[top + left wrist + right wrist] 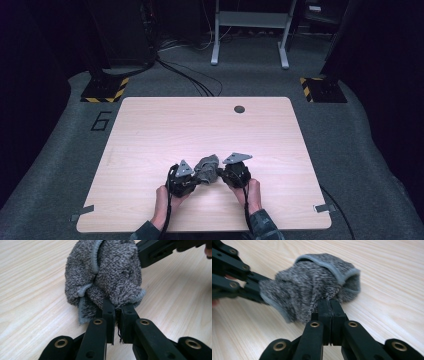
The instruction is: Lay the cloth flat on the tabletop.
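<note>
In the left gripper view, the left gripper (116, 312) is pinching the lower edge of a grey terry cloth (105, 277); its two black jaws are drawn nearly together, with fabric and a loose thread caught in the narrow gap between them. The cloth is bunching above the jaw tips, occupying the upper centre of the frame, with a pale hemmed border curving across its top and down its left side. The other gripper is entering from the upper right and meeting the cloth at its right side.

In the right gripper view, the right gripper (330, 306) is pressing its jaws together on the cloth (312, 285), gripping a fold at centre frame. The cloth is extending up and to the left from the tips, and the opposite gripper is reaching it from the left edge.

In the high view, the cloth (207, 168) is sitting between the left gripper (192, 181) and the right gripper (225, 175) in the lower centre of the frame, over the near part of the wooden table (165, 130). A hand is holding each gripper from below.
</note>
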Demonstrator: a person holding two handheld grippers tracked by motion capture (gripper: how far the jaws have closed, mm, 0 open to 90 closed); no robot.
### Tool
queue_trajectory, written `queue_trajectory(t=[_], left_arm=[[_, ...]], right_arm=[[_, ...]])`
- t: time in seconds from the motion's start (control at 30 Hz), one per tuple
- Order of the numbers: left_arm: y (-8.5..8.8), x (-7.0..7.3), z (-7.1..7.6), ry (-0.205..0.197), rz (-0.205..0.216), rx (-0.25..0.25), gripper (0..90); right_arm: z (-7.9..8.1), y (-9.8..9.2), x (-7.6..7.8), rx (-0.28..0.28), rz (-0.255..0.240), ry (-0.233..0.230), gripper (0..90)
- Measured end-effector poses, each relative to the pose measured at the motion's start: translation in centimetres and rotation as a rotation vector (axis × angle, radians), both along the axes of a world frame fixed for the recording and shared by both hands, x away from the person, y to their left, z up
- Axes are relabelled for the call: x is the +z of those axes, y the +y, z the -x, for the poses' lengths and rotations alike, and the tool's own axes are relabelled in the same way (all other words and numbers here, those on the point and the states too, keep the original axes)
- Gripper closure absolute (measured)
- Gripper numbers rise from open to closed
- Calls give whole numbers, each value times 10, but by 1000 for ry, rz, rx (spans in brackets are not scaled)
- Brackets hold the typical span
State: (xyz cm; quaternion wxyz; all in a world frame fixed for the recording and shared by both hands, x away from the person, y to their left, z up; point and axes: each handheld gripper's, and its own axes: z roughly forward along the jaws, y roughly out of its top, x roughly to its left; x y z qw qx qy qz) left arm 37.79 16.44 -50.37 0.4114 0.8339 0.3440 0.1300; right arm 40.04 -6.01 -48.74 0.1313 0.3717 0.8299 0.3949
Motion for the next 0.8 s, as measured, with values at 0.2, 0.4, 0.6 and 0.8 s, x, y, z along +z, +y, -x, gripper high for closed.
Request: queue_trajectory(t=[0.2, 0.4, 0.6, 0.8], left_arm=[[15, 5, 4, -20, 2, 4, 850], [15, 1, 9, 3, -16, -14, 679], [12, 3, 6, -2, 11, -16, 645], [-1, -4, 4, 13, 17, -46, 817]], right_arm=[[12, -14, 8, -14, 12, -20, 899], [19, -27, 3, -4, 10, 10, 713], [7, -19, 36, 42, -44, 15, 488], [0, 6, 14, 49, 50, 62, 703]])
